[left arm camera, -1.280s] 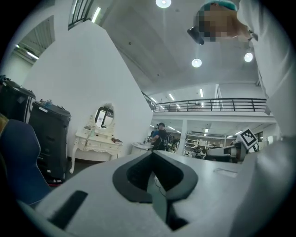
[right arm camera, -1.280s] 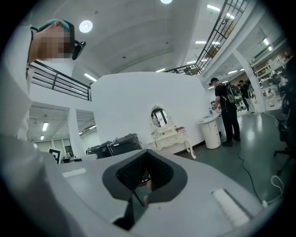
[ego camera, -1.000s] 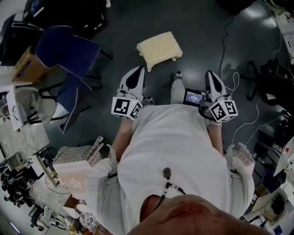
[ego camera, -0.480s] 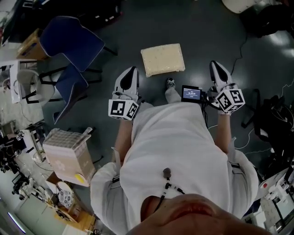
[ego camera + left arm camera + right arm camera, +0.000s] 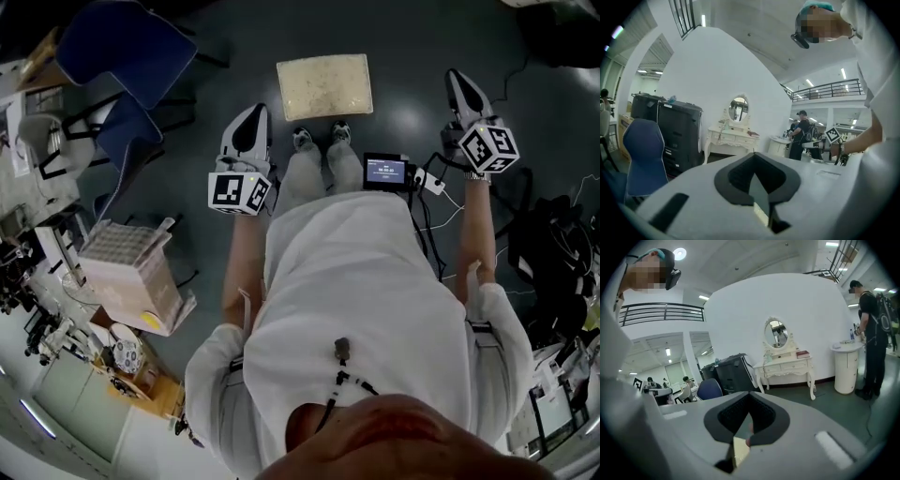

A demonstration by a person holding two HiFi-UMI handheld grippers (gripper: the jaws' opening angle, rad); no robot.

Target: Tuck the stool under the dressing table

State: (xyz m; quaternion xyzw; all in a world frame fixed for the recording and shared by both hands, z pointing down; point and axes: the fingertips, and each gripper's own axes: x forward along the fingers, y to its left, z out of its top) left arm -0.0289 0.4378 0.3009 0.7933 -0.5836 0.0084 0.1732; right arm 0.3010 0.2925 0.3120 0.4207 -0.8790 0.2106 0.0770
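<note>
The cream stool [image 5: 324,86] stands on the dark floor [image 5: 412,56] just beyond the person's shoes [image 5: 302,139], its padded top facing up. In the head view the left tool [image 5: 254,112] sits near and to the left of the stool, and the right tool [image 5: 457,77] sits to the right of it. Both point toward the far side, and neither touches the stool. Each tool's own view shows its jaws pressed together with nothing pinched between them. A marker cube [image 5: 239,192] rides on the near end of the left tool, and another [image 5: 487,148] rides on the right one. A small lit screen [image 5: 385,171] hangs at the person's waist, between the right arm and the legs, with cables trailing from it. To the far left of the stool is a blue chair [image 5: 122,47], and nearer on the left a cluttered surface [image 5: 56,309] carries a woven box [image 5: 131,277]. The white dressing table [image 5: 787,366] stands well apart from the tools against a curved white wall, with an oval mirror [image 5: 776,335] on top and a book [image 5: 803,354] lying at its right end. A black cabinet [image 5: 733,373] stands just left of the dressing table, and a white round pedestal [image 5: 846,366] stands to its right. A person in dark clothes [image 5: 872,333] stands beside that pedestal.
</note>
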